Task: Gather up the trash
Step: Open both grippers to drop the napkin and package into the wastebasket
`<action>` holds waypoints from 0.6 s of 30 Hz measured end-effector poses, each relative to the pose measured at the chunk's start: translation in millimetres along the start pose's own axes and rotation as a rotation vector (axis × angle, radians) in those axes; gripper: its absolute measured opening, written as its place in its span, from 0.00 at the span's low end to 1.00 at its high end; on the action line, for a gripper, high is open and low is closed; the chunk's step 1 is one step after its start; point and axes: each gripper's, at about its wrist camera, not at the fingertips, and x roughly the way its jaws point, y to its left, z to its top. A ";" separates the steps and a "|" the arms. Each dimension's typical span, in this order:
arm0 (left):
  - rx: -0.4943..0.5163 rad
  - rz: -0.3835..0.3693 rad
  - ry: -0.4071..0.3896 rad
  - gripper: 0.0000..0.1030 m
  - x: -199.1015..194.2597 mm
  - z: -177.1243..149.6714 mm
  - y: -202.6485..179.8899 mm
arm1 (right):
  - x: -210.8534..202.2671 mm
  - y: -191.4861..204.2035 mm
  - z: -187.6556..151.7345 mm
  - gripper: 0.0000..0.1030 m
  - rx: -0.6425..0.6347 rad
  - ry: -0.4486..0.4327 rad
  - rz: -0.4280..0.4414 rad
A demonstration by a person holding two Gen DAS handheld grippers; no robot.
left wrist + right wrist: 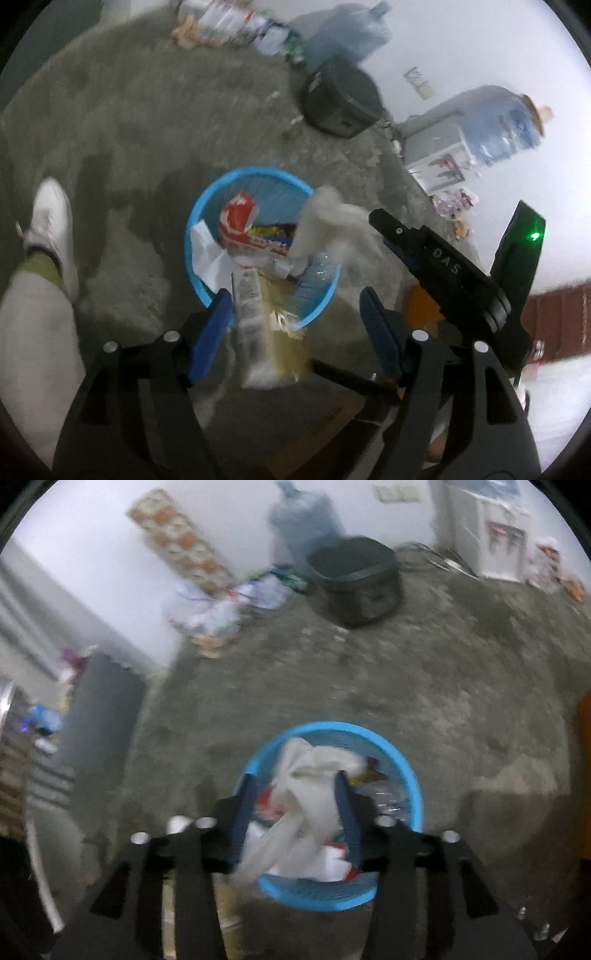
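Blue basket (pixel 413 786), frame centre: wrappers, paper, bottle. Left gripper (pixel 295 314) wide, clear-yellow wrapper (pixel 266 325) between. Right gripper (pixel 295 801) wide, white bag (pixel 314 794) between.

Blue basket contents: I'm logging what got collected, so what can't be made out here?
- Blue basket bottom: both views, covered by piled trash.
- Print on the red-and-white packet: left wrist view, blurred.
- Yellowish wrapper: left view, motion-smeared; contact with fingers unclear.
- White bag: right view, blurred; grip uncertain.
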 end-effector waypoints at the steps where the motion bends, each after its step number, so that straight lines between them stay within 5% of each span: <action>1: -0.025 -0.014 0.005 0.65 4.4 0.8 2.9 | 6.7 -5.0 -0.3 0.44 0.015 0.011 -0.014; 9: -0.005 -0.075 -0.083 0.65 -29.1 -4.9 -8.1 | -1.6 -15.4 -11.5 0.45 0.027 -0.009 -0.008; 15: 0.047 -0.082 -0.190 0.65 -91.3 -26.2 -27.1 | -50.4 6.3 -13.0 0.46 -0.027 -0.089 0.052; 18: 0.074 -0.056 -0.247 0.66 -124.7 -43.8 -32.0 | -85.0 25.9 -17.8 0.56 -0.072 -0.137 0.121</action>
